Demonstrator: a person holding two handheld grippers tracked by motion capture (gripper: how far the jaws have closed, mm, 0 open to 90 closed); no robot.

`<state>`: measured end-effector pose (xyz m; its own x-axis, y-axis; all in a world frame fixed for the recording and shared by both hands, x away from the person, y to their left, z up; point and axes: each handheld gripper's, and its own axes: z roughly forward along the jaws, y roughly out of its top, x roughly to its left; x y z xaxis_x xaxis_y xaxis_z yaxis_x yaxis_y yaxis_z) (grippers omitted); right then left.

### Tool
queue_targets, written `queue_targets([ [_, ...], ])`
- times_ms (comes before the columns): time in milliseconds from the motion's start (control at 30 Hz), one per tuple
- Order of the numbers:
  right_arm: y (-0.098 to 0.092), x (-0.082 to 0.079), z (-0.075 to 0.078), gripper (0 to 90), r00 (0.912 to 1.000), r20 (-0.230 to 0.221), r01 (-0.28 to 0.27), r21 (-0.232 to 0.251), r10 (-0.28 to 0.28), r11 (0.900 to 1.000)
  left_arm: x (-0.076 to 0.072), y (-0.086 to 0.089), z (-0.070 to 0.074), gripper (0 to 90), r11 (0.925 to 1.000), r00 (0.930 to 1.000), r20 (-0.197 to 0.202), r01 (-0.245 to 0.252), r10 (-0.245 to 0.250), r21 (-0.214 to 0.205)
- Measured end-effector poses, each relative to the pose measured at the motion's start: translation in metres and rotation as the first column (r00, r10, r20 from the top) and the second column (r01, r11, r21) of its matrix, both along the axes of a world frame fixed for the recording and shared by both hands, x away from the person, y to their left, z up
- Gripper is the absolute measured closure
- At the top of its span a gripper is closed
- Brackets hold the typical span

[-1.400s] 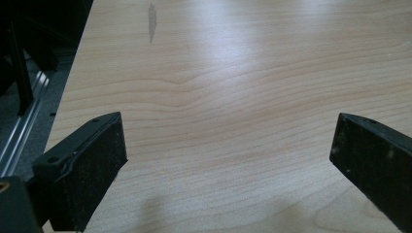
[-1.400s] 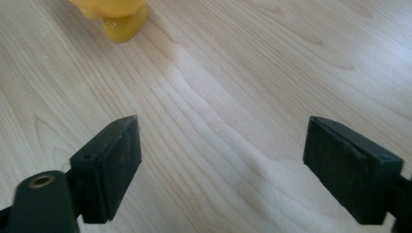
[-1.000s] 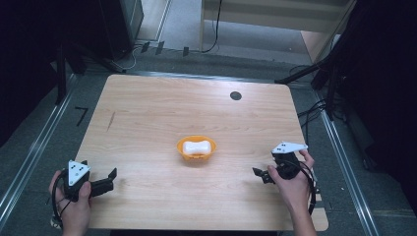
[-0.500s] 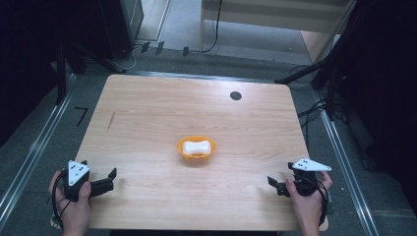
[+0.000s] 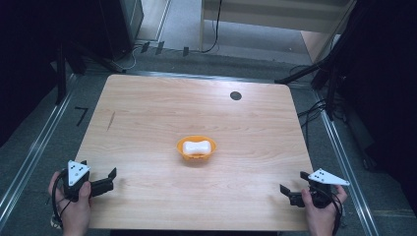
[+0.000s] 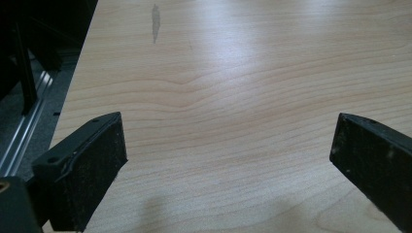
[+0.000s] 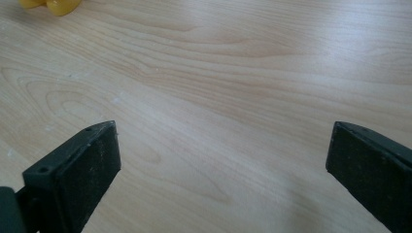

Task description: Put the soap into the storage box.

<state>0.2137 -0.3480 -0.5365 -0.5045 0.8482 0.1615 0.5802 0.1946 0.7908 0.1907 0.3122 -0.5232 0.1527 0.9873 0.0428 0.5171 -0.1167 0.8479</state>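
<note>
Right now both grippers rest at the near corners of the counter (image 5: 147, 123), left gripper (image 5: 109, 178) and right gripper (image 5: 290, 191), jaws spread wide and empty. Mid-counter sits the orange bowl (image 5: 196, 147) holding a white piece (image 5: 193, 146). Next, I'd judge, comes an unobstructed reach inward.

Smooth satin wood table (image 5: 147, 123), glossy orange plastic bowl (image 5: 212, 150)
</note>
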Motion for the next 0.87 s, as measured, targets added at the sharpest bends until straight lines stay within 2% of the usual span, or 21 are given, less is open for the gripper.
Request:
queue_targets([
  [167,-0.012,-0.012,-0.003,0.0,0.9997,0.007,0.022,0.008,-0.022,0.9997,0.0,0.0,0.0,0.1,1.0,1.0,-0.001,0.001,-0.001,-0.001],
  [233,-0.017,-0.015,-0.004,0.0,0.9995,0.011,0.029,0.025,-0.029,0.9993,0.0,0.0,0.0,0.1,1.0,1.0,-0.002,0.002,-0.002,0.0],
  [333,-0.028,-0.022,-0.004,0.0,0.9976,0.038,0.055,0.082,-0.058,0.9951,0.0,0.0,0.0,0.0,1.0,1.0,-0.002,0.004,-0.004,-0.004],
  [433,-0.035,-0.025,-0.004,0.0,0.9955,0.055,0.07,0.117,-0.077,0.9907,0.001,0.0,0.0,0.1,1.0,1.0,-0.005,0.006,-0.006,0.0],
  [500,-0.039,-0.025,-0.006,0.0,0.9939,0.063,0.081,0.151,-0.091,0.9852,0.001,0.0,0.0,0.1,1.0,1.0,-0.007,0.007,-0.007,0.0],
  [567,-0.044,-0.024,-0.01,0.0,0.9923,0.073,0.082,0.225,-0.101,0.9709,0.001,0.0,0.0,0.0,1.0,0.9999,-0.008,0.009,-0.009,-0.003],
  [633,-0.046,-0.022,-0.013,0.0,0.9905,0.07,0.097,0.256,-0.119,0.9619,0.001,0.0,0.0,0.1,0.9999,0.9999,-0.01,0.012,-0.012,-0.001],
  [700,-0.046,-0.021,-0.014,0.0,0.9894,0.067,0.108,0.252,-0.129,0.9616,0.001,0.0,0.0,0.1,0.9999,0.9999,-0.012,0.012,-0.012,0.002],
  [867,-0.039,-0.019,-0.016,0.0,0.9877,0.07,0.123,0.196,-0.139,0.9728,0.003,0.0,0.0,0.1,1.0,0.9997,-0.021,0.01,-0.01,0.0],
])
